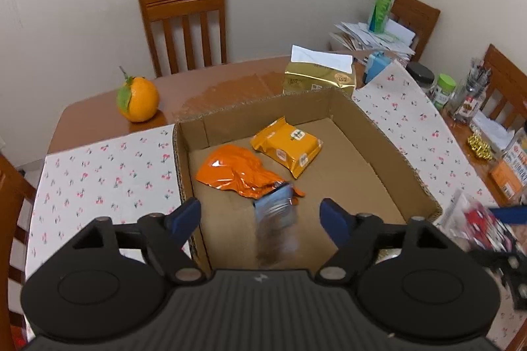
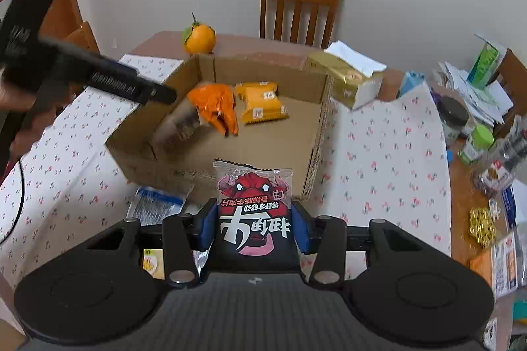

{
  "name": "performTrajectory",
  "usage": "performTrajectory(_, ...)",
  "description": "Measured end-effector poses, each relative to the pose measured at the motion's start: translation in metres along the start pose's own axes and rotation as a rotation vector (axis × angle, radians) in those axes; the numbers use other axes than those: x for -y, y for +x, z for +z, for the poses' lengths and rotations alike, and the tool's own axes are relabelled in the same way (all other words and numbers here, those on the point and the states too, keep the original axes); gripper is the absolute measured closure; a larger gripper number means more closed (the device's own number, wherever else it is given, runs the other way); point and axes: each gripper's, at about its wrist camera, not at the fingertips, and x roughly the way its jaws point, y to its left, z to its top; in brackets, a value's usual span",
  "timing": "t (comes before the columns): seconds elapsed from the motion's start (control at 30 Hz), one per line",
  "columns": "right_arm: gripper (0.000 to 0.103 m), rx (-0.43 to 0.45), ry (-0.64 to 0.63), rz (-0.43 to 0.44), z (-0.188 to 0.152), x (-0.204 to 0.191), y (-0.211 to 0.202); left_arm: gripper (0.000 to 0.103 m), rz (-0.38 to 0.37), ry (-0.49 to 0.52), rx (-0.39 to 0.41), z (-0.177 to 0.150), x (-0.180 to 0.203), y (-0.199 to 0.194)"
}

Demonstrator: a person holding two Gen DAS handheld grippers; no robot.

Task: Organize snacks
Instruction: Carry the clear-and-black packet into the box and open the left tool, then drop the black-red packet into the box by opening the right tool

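A cardboard box (image 1: 378,133) (image 2: 316,133) sits on the cherry-print cloth. Inside lie an orange foil packet (image 1: 234,174) (image 2: 214,102) and a yellow snack pack (image 1: 286,148) (image 2: 262,102). My left gripper (image 1: 260,216) is open above the box; a blurred blue-brown packet (image 1: 275,219) (image 2: 179,123) is falling from between its fingers into the box. My right gripper (image 2: 253,227) is shut on a red-and-black beef snack packet (image 2: 253,206), held in front of the box's near wall; it shows blurred in the left wrist view (image 1: 477,222).
A blue-white packet (image 2: 154,207) lies on the cloth by the box's near left corner. An orange fruit (image 1: 137,99) and gold tissue pack (image 1: 319,77) stand behind the box. Jars (image 1: 443,89), papers and packets crowd the table's right side. Wooden chairs surround the table.
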Motion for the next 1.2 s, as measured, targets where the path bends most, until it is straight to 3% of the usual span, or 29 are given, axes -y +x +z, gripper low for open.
performTrajectory(0.17,0.052,0.024,-0.006,0.011,0.023,0.007,0.014,0.015,0.031,-0.05,0.014,-0.029,0.0,-0.03)
performTrajectory(0.5,0.051,0.032,-0.037,0.008,0.076,0.009,0.071,0.014,0.098,-0.11,-0.042,-0.089,0.005,-0.065)
performTrajectory(0.57,0.038,0.04,-0.023,0.003,0.082,0.011,0.081,0.014,0.104,-0.121,-0.047,-0.095,0.004,-0.068)
performTrajectory(0.6,0.021,0.034,-0.011,0.006,0.084,0.012,0.084,0.014,0.107,-0.125,-0.049,-0.098,0.004,-0.069)
performTrajectory(0.63,0.011,0.044,0.0,0.006,0.084,0.012,0.083,0.014,0.11,-0.129,-0.05,-0.1,0.003,-0.07)
performTrajectory(0.73,0.0,0.072,0.004,0.01,0.077,0.008,0.073,0.014,0.117,-0.135,-0.052,-0.105,0.001,-0.072)
performTrajectory(0.97,0.0,0.038,-0.005,0.01,0.039,-0.007,0.054,0.014,0.108,-0.119,-0.06,-0.114,0.004,-0.072)
performTrajectory(1.2,0.0,-0.012,0.042,-0.074,-0.014,-0.014,0.043,0.014,0.102,-0.089,-0.075,-0.124,0.009,-0.07)
